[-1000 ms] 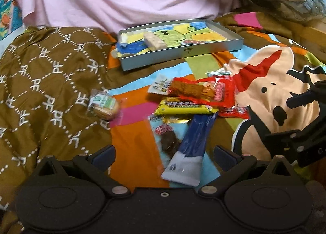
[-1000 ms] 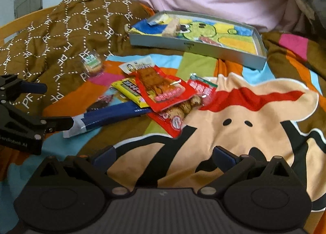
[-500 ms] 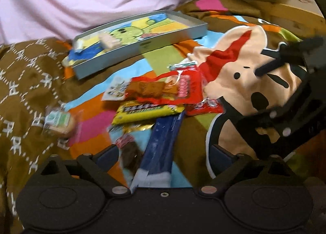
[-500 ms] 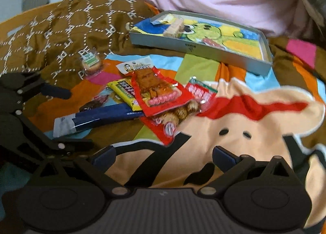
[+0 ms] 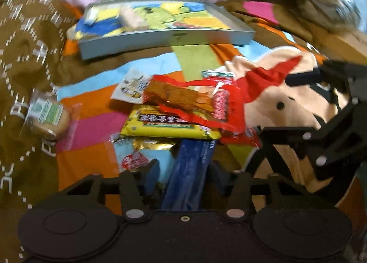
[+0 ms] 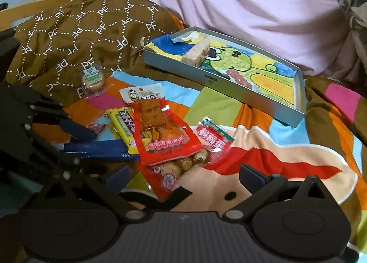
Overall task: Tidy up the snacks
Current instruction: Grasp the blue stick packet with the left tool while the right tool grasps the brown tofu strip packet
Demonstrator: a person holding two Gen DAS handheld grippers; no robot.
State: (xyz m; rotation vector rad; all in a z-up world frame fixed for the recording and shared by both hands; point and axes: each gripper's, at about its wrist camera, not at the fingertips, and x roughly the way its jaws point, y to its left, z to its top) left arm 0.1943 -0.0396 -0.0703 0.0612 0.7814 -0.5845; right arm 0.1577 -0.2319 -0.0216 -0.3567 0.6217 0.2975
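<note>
We see our left hand-held gripper (image 5: 183,177) with its fingers narrowed on either side of the long dark-blue foil snack packet (image 5: 190,171), whose near end lies between them; we cannot tell whether the pads actually touch it. The packet lies flat on the colourful cartoon-print bedspread (image 6: 286,148), its far end tucked under the yellow rectangular snack packet (image 5: 167,125). Across that rests the red transparent-fronted packet of brown tofu strips (image 6: 160,132), with a smaller red-and-green sachet (image 6: 214,139) beside it and a red packet of round brown pieces (image 6: 174,166) partly beneath.

Our right hand-held gripper (image 6: 183,175) stands wide open and holds nothing, hovering just in front of that red pile. A round biscuit in clear wrap (image 6: 93,78) lies apart on the brown monogram cloth (image 6: 75,33). Further back sits the shallow grey rectangular tray (image 6: 229,86) with a cartoon lining, a pale bar snack (image 6: 197,53) inside it.
</note>
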